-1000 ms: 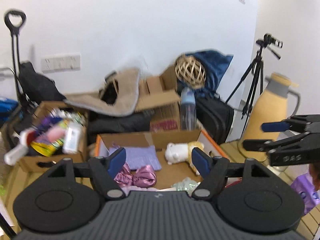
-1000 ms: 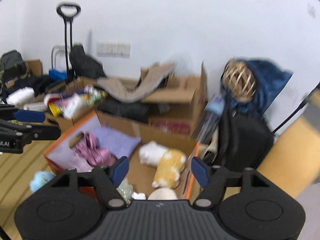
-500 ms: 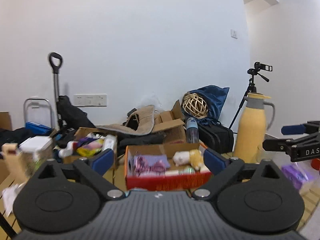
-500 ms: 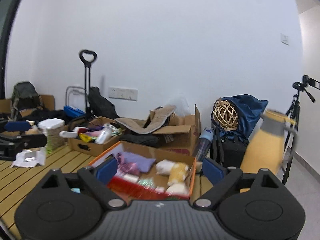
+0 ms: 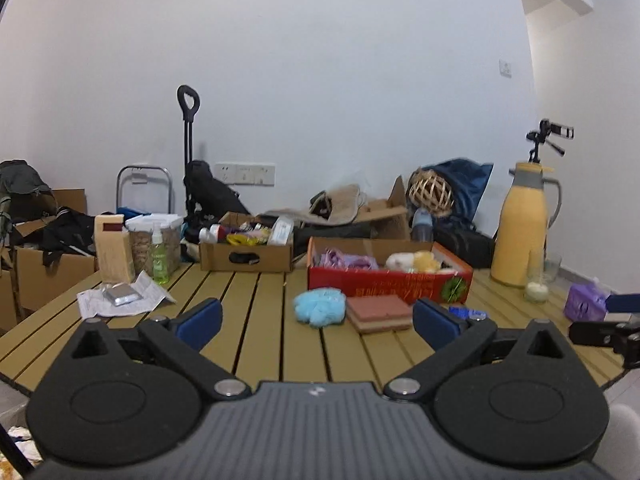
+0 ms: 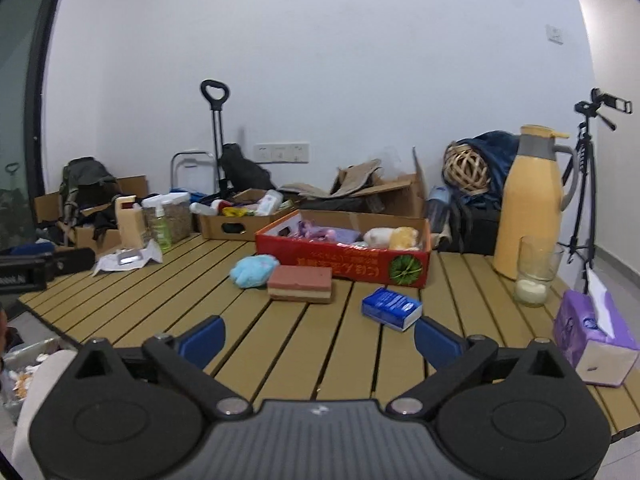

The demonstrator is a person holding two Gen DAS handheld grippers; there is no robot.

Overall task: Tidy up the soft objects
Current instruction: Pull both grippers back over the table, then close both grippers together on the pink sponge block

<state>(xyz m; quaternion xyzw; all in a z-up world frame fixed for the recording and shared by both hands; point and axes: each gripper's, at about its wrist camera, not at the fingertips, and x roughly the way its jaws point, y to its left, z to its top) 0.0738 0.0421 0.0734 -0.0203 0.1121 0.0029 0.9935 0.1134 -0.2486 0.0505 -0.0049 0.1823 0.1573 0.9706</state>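
Note:
A red cardboard box [image 5: 384, 282] [image 6: 340, 266] stands on the slatted wooden table and holds a white and yellow plush toy [image 5: 414, 261] [image 6: 392, 237], pink and purple soft items [image 5: 344, 259] [image 6: 316, 234]. In front of it lie a light blue fluffy puff [image 5: 319, 305] [image 6: 253, 270] and a red-brown sponge [image 5: 379, 312] [image 6: 300, 283]. My left gripper [image 5: 316, 322] is open and empty, back near the table's front edge. My right gripper [image 6: 318, 338] is open and empty, also well short of the box.
A blue tissue pack [image 6: 391, 308], a purple tissue box [image 6: 592, 338], a glass with a candle [image 6: 534, 270] and a yellow thermos [image 6: 530, 200] stand at the right. A brown box of bottles [image 5: 246, 250], papers [image 5: 122, 300] and a green bottle [image 5: 160, 256] are at the left.
Both grippers have pulled back and away from the red box, from right over it to the table's near edge. Both stay open and empty.

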